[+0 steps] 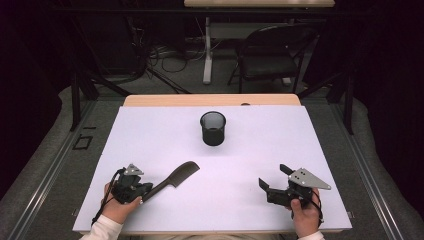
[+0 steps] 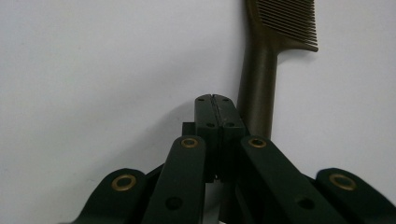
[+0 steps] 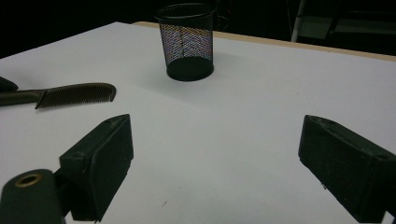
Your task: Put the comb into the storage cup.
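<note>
The left gripper [image 2: 215, 99] has its jaws pressed flat together with nothing between them, and the long dark brown plastic comb [image 2: 266, 60] lies just beside those closed tips, its handle running alongside them and its toothed end stretching out ahead. In the high view the comb [image 1: 176, 179] rests flat on the white table top [image 1: 150, 130], with the left gripper [image 1: 145, 191] at its handle end; whether the closed tips actually touch the handle cannot be told. The right gripper [image 3: 215, 163] stands with its jaws wide apart and empty, above bare table, the comb off to its left and the black wire-mesh cup [image 3: 187, 41] standing upright well ahead of it. Judging by this layout, the work seems to be getting the comb into the cup, and it looks barely begun: the comb is not gripped or lifted, and the cup [image 1: 213, 128] appears empty. Gripping, carrying and dropping in all remain.
</note>
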`<state>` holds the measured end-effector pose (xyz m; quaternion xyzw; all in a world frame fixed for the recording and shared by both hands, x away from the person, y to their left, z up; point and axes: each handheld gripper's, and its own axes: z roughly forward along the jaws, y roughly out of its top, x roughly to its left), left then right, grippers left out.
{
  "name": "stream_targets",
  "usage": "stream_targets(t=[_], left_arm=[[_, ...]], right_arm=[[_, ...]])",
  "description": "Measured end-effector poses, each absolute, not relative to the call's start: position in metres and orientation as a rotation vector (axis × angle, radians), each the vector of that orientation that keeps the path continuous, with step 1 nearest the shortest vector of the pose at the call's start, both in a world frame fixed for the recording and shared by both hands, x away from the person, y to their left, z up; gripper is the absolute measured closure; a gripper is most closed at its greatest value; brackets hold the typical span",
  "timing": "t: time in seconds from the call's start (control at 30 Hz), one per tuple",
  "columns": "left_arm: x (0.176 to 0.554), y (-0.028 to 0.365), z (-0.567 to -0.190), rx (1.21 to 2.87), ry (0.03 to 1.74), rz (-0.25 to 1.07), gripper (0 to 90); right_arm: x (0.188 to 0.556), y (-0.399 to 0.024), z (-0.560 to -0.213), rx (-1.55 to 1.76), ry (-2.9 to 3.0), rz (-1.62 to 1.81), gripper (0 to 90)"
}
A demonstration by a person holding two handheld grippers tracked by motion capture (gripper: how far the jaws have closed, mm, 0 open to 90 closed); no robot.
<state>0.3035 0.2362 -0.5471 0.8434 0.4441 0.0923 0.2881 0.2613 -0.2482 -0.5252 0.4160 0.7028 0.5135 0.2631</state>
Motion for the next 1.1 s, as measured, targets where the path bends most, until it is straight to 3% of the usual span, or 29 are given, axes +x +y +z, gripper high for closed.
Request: stream_targets(t=[0.7,0.93,1.1], left_arm=[[0.302,0.238,-0.543,2.217,1.194,0.254,89.7],[0.300,0.243,-0.536,2.165,1.191,0.260,79.6],[0.299,0.245,-0.532,2.130,1.198,0.271,66.5]], right_arm=[[0.262,-0.248,-0.525,1.117,1.903,1.389,10.2],[0.262,-0.248,-0.525,1.119,1.905,1.389,10.2],[0.262,-0.248,-0.525,1.123,1.907,1.389,10.3]])
